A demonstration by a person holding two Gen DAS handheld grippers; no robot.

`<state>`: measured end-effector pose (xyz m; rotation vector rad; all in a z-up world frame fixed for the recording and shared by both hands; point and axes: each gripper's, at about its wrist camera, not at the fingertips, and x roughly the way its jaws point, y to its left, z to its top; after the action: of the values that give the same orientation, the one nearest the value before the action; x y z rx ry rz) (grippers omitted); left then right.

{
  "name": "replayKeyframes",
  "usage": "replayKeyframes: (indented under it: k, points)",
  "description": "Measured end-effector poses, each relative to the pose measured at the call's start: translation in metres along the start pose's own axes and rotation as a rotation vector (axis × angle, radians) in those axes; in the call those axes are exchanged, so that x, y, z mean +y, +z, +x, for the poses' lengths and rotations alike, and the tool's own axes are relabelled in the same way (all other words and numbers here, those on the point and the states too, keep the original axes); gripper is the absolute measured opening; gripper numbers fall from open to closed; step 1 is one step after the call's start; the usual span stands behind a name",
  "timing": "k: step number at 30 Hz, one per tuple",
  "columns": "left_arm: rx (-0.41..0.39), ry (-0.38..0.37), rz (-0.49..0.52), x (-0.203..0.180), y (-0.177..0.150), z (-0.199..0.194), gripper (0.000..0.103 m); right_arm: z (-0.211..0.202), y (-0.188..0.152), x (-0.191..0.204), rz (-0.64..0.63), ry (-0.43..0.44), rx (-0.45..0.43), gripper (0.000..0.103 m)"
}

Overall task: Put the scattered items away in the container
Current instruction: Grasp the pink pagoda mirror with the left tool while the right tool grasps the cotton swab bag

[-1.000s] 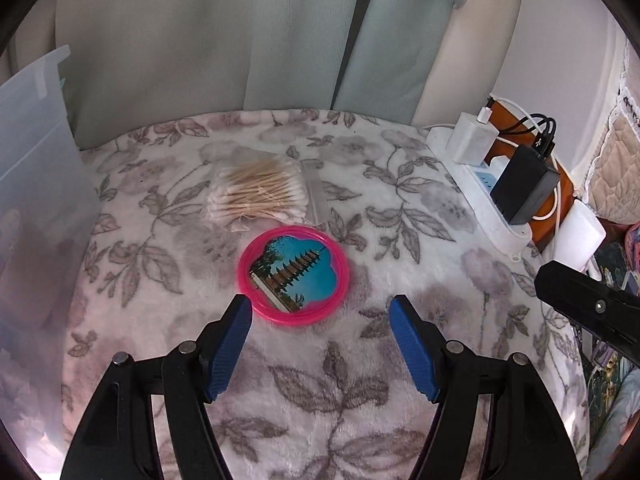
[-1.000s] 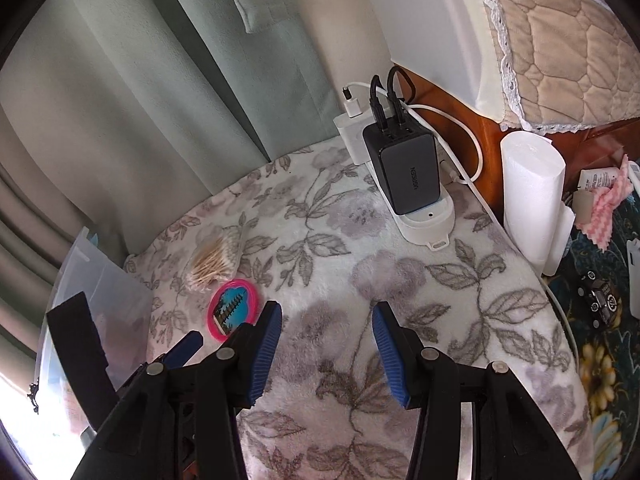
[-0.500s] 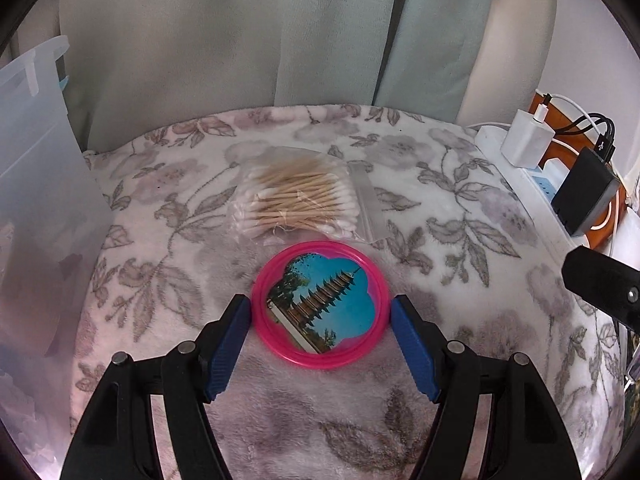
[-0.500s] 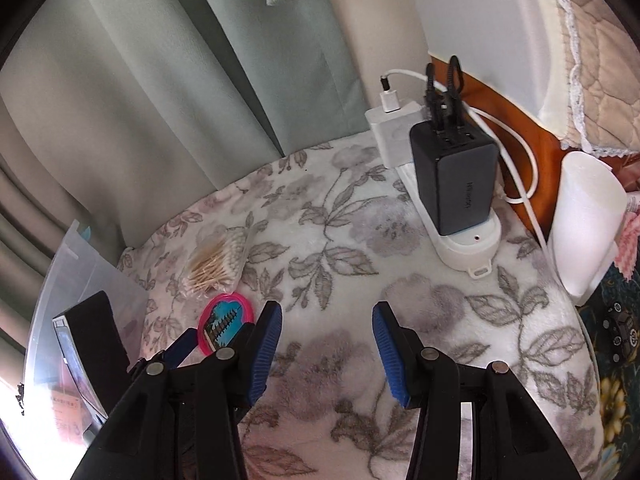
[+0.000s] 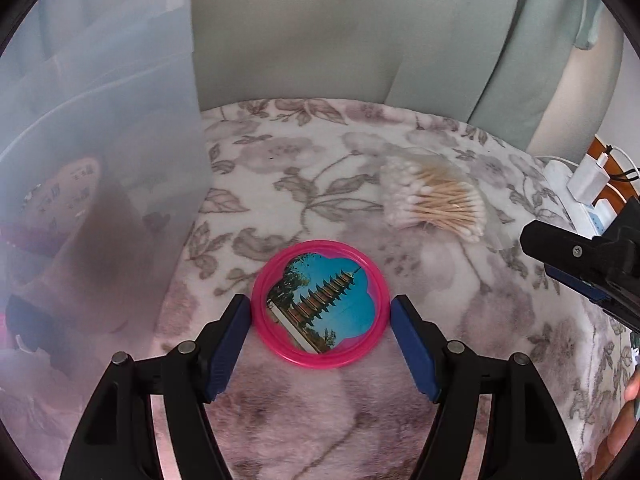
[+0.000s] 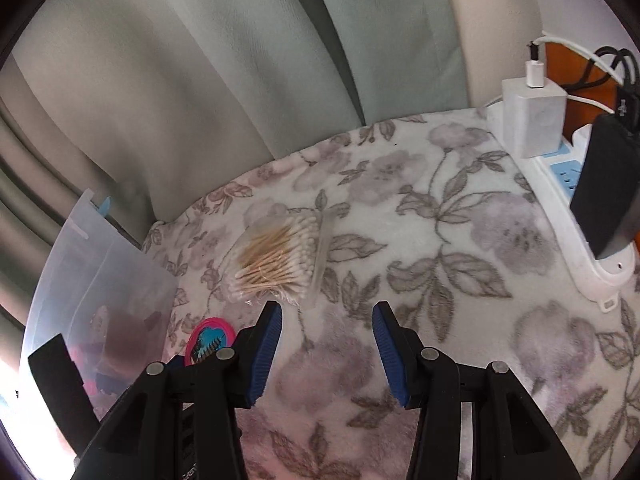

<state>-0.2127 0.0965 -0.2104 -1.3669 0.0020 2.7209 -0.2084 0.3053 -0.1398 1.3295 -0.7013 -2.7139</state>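
Now left tool (image 5: 320, 316) apart, blue pads flanking round pink mirror (image 5: 320, 303); right tool (image 6: 327, 326) apart over fuzzy floral blanket (image 6: 420, 240).

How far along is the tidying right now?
Some things already sit in the bin, blurred through its wall. In hand: the left gripper brackets the pink disc, pads apparently not yet pressing. The right gripper is open and empty, just short of the swab bag. Left: disc and swabs both still lie on the blanket.

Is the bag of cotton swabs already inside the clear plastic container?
No, the bag of cotton swabs lies on the floral blanket, outside the clear plastic container to its left.
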Motion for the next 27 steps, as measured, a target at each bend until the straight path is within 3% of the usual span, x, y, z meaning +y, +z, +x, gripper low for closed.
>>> replayKeyframes:
  k: [4,7,13,27]
  points:
    - [-0.004,0.023,-0.022,0.009,-0.001,-0.001,0.073,0.019,0.007,0.010,-0.020,0.003,0.018,0.054]
    - [-0.008,0.024,-0.025,0.010,-0.001,0.000,0.073,0.030,0.012,0.018,-0.039,0.008,0.022,0.074]
    - [-0.015,0.016,-0.021,0.010,-0.001,0.000,0.073,0.043,0.020,0.033,-0.080,0.016,0.012,0.096]
    - [-0.022,0.005,-0.023,0.009,0.000,-0.001,0.073,0.076,0.029,0.058,-0.215,-0.092,0.066,0.099]
